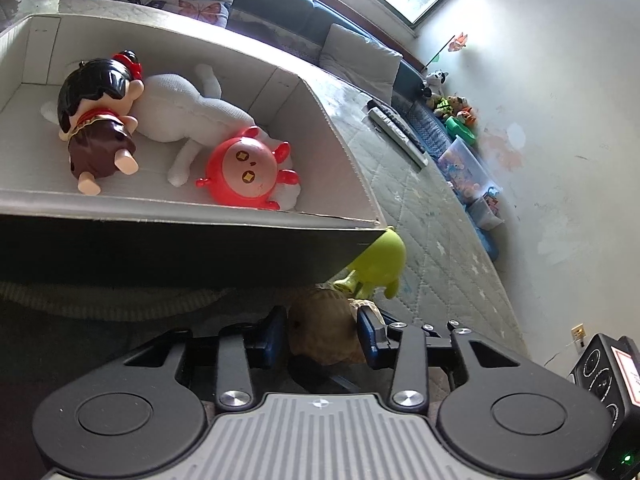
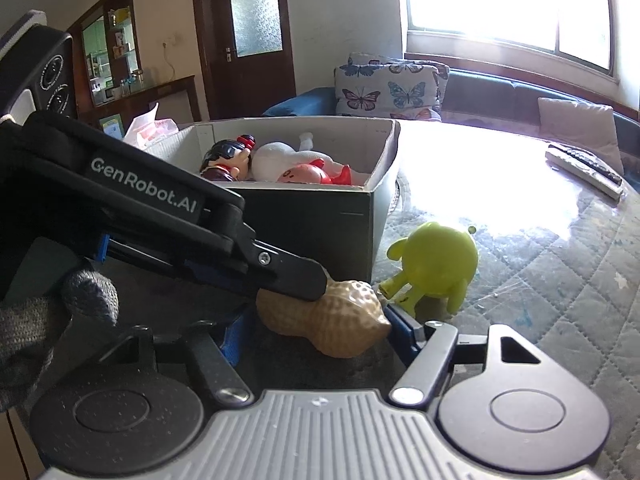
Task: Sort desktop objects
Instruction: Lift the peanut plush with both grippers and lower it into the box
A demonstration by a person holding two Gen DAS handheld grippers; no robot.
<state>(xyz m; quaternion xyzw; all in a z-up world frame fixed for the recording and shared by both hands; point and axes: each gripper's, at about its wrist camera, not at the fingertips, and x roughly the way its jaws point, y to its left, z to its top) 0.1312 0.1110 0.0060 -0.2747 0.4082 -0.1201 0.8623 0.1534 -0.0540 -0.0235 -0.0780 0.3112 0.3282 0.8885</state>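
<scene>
A tan toy peanut (image 1: 320, 320) lies on the dark table just in front of a grey cardboard box (image 1: 200, 208). My left gripper (image 1: 322, 334) is shut on it, blue pads pressed to both sides. In the right wrist view the left gripper's fingers (image 2: 296, 280) lie over the peanut (image 2: 332, 320). My right gripper (image 2: 320, 336) straddles the peanut lengthwise. Its right pad meets the tip and a thin gap shows at the left pad, so it is open. A lime-green figure (image 2: 444, 264) stands just beyond the peanut, by the box corner (image 2: 376, 216).
The box holds a black-haired doll (image 1: 96, 120), a white plush (image 1: 188, 116) and a round red toy (image 1: 248, 172). A remote (image 2: 584, 168) lies far right on the quilted cover. A gloved hand (image 2: 60, 312) holds the left gripper. Sofa and cushions are behind.
</scene>
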